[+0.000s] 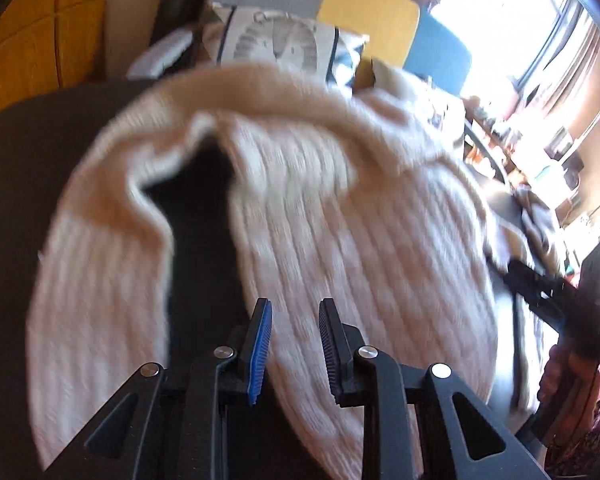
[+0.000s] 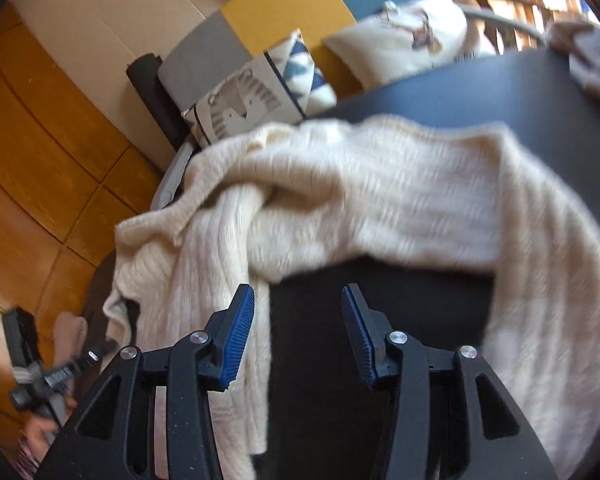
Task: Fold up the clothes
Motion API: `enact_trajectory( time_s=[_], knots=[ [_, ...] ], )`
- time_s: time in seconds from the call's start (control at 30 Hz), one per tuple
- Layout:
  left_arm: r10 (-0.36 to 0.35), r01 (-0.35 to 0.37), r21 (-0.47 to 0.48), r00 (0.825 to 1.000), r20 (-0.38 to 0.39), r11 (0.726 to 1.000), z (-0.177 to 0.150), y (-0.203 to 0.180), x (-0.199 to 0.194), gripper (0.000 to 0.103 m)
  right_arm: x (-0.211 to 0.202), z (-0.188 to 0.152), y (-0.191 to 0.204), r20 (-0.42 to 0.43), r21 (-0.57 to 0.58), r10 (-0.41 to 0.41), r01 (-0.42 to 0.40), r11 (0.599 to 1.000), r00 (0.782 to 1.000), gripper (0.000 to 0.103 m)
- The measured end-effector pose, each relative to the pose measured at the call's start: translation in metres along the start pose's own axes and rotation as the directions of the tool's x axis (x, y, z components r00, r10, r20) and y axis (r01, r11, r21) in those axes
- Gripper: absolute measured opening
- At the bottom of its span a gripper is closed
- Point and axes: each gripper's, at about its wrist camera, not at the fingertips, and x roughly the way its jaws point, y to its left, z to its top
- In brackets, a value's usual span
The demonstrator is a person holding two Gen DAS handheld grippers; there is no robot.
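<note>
A cream cable-knit sweater (image 1: pixel 319 208) lies spread and rumpled across a dark table (image 1: pixel 28 168), both wrist views smeared by motion blur; on the left, the left hand-held gripper (image 1: pixel 296 344) hangs over the knit with its jaws a narrow gap apart, one blue ribbed pad (image 1: pixel 261 344) and one dark pad facing each other and no cloth caught between them; a wedge of bare table shows through a fold in the sweater just ahead of it; beyond the table's far edge sits a printed cushion (image 1: pixel 276 40) against a sofa back of grey, yellow and blue panels (image 1: pixel 371 12), with a bright window (image 1: pixel 511 20) further right; on the right, the right hand-held gripper (image 2: pixel 298 336) stands noticeably wider open above bare table, its blue pads (image 2: pixel 236 344) clear of the fabric and gripping nothing; the sweater arcs around it, bunched at the left and draping down the right side; wooden flooring (image 2: pixel 40 160) shows at far left of that view
</note>
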Motion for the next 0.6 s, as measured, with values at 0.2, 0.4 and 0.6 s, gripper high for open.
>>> enact_trajectory(
  time_s=[0.2, 0.4, 0.6],
  knots=[
    [0.087, -0.088, 0.053, 0.996, 0.024, 0.995, -0.026, -0.017, 0.004, 0.026, 0.018, -0.02, 0.005, -0.033, 0.001, 0.022, -0.022, 1.0, 0.999, 0.049],
    [0.113, -0.113, 0.002, 0.992, 0.052, 0.994, -0.036, -0.01, 0.006, 0.035, 0.021, -0.029, 0.012, -0.019, -0.028, 0.034, -0.034, 0.999, 0.999, 0.047],
    [0.126, -0.129, 0.012, 0.984, 0.123, 0.992, -0.05, -0.021, 0.009, 0.053, 0.028, -0.04, 0.024, -0.048, -0.054, 0.091, -0.094, 0.994, 0.995, 0.046]
  ],
)
